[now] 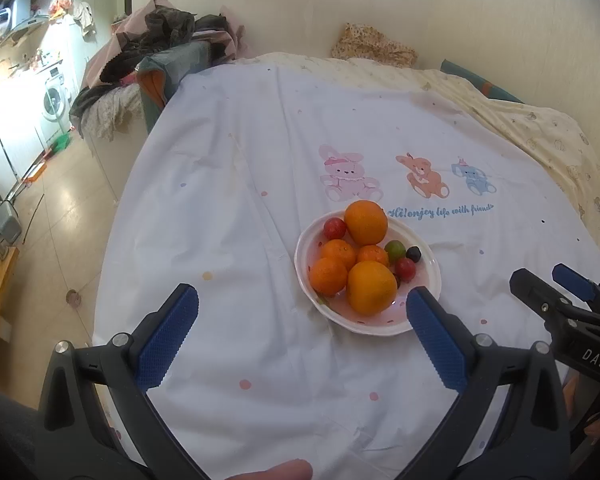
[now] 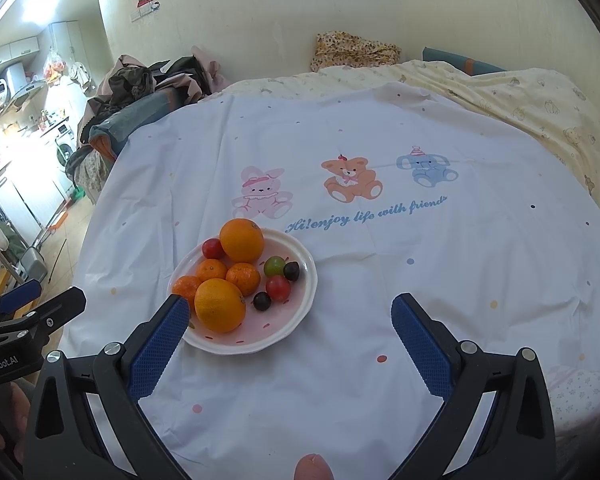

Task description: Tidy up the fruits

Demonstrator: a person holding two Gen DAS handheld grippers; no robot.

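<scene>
A white plate with a pink inside [image 1: 380,326] [image 2: 300,300] sits on a white bedsheet. It holds two large oranges [image 1: 366,222] [image 2: 220,305], three small mandarins [image 1: 339,253] [image 2: 243,278], red [image 1: 335,228] [image 2: 278,288], green [image 1: 394,251] [image 2: 275,266] and dark [image 1: 413,255] [image 2: 262,301] small fruits. My left gripper [image 1: 302,306] is open and empty, just short of the plate's near left side. My right gripper [image 2: 290,312] is open and empty, its left finger [image 2: 160,340] at the plate's near rim.
The sheet [image 2: 380,240] has cartoon animal prints and blue text. A yellow blanket [image 2: 520,100] lies at the back right. A pile of clothes [image 1: 160,32] lies at the bed's far left. The bed edge drops to the floor [image 1: 60,220] on the left.
</scene>
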